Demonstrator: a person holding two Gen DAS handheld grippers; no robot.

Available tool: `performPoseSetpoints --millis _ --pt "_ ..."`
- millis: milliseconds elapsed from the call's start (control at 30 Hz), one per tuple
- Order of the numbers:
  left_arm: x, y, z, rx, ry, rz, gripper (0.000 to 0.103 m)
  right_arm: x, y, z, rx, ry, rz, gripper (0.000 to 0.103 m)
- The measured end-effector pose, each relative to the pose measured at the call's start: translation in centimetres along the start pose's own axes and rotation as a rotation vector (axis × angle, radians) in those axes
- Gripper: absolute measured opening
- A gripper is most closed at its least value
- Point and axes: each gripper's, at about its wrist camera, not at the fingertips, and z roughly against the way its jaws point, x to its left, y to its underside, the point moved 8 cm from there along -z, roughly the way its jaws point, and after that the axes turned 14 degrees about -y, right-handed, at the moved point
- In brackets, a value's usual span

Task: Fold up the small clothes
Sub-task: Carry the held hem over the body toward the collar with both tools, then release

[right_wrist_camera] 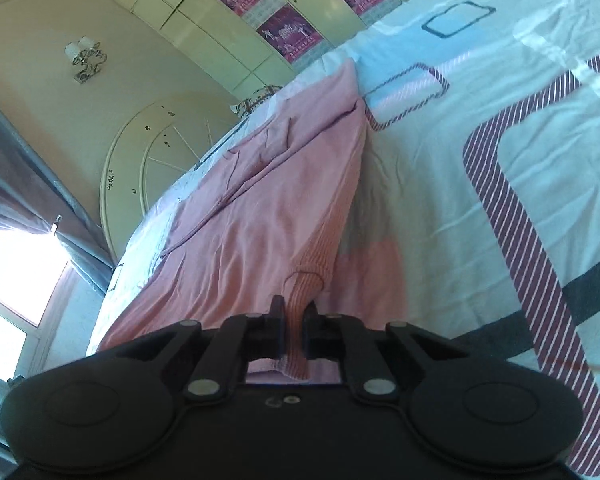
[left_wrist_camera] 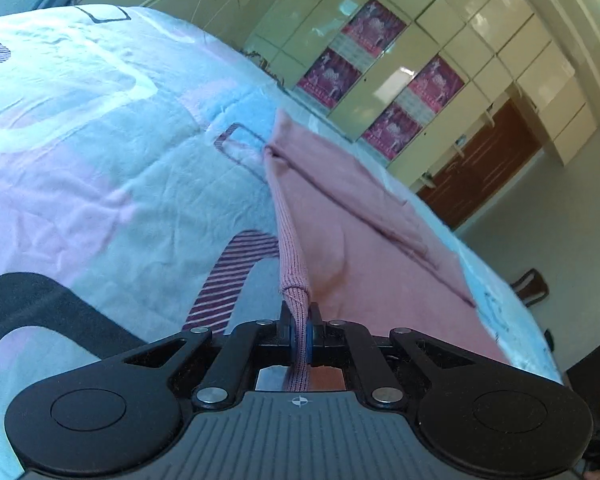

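Observation:
A small pink garment lies stretched out on the bed, with a ribbed hem along its near edge. My left gripper is shut on one corner of that ribbed hem, and the cloth runs between the blue pads. In the right wrist view the same pink garment spreads away toward the headboard. My right gripper is shut on the other corner of the ribbed hem. The hem is lifted a little off the sheet at both corners, and the far part still lies on the bed.
The bed sheet is pale blue and pink with striped and dark shapes. A wardrobe with pink posters stands past the bed. A white headboard and a bright window are at the left. The bed's edge drops to the floor.

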Motion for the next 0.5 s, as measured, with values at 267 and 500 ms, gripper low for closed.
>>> performPoseSetpoints --millis 267,500 --pt "1.5 0.8 -1.0 0.039 -0.011 0.156 0.004 -2.6 0.5 -1.0 0.011 0.029 -0.097 0.008" --pt "-3.0 -6.6 -0.9 -0.085 0.090 0.233 0.004 1.9 -7.1 -1.4 -0.115 -0.031 0.040 0.007"
